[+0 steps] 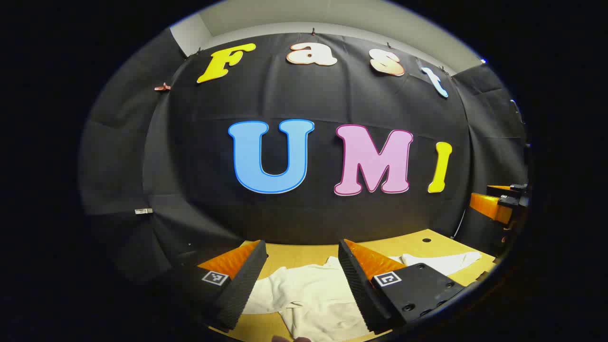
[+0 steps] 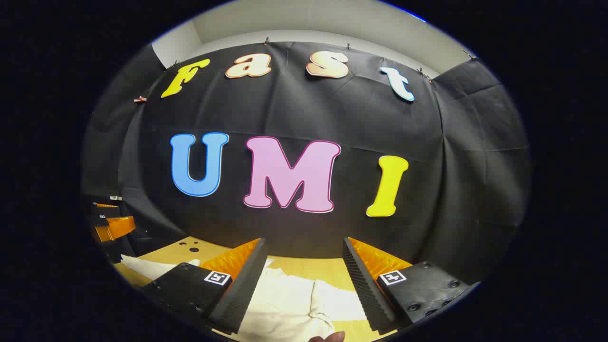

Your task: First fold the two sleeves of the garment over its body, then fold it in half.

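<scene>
Left gripper view: left gripper (image 1: 301,266) agape, empty — white garment (image 1: 313,299) below on table (image 1: 418,242), sleeve (image 1: 441,262) trailing right. Right gripper (image 2: 304,266) likewise agape above it.

Before you, a soft, matt, creased cream cloth garment (image 1: 308,294) on a smooth, pale wooden tabletop (image 1: 418,242).

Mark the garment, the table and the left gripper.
garment (image 1: 308,289), left gripper view, body cloth between the fingers.
table (image 1: 418,240), left gripper view, bare far top.
left gripper (image 1: 301,280), left gripper view, midway between its fingertips.
</scene>
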